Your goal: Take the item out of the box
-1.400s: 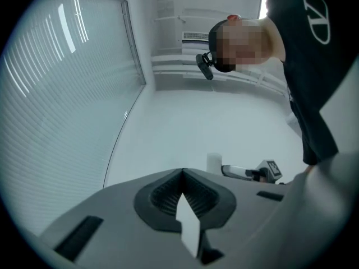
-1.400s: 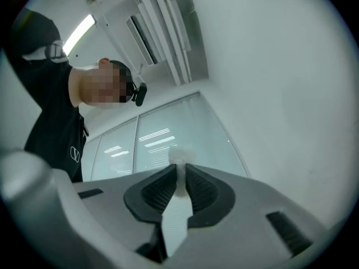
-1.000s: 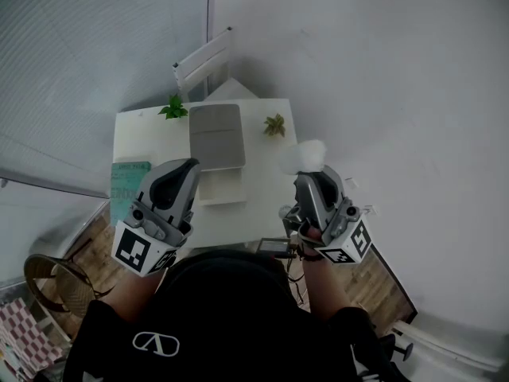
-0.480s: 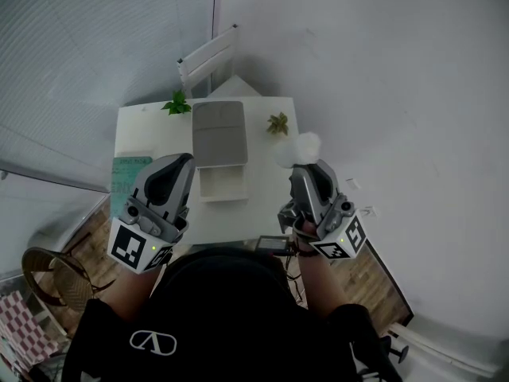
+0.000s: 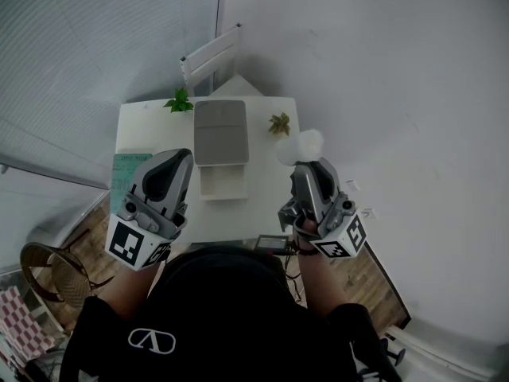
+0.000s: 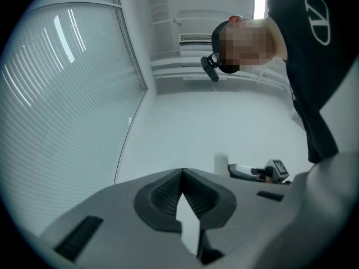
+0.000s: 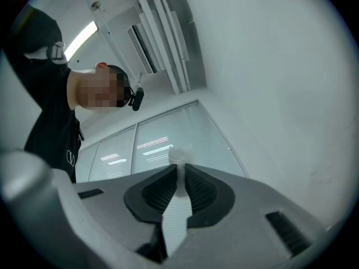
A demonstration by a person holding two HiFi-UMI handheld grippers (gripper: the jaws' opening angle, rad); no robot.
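The right gripper point(image 5: 305, 164) still pinches the fluffy white ball point(image 5: 301, 146), out of the open white box point(image 5: 223, 196); the left gripper point(image 5: 182, 157) stays closed, empty.

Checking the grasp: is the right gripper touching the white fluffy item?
Touching. The right gripper view shows the right gripper pinching the white fluffy item between its jaws.

the box point(image 5: 222, 183) on the bench point(image 5: 151, 134) is too small to tell its contents. in the right gripper view, the right gripper point(image 7: 179, 171) hides most of the white fluffy item point(image 7: 179, 154).
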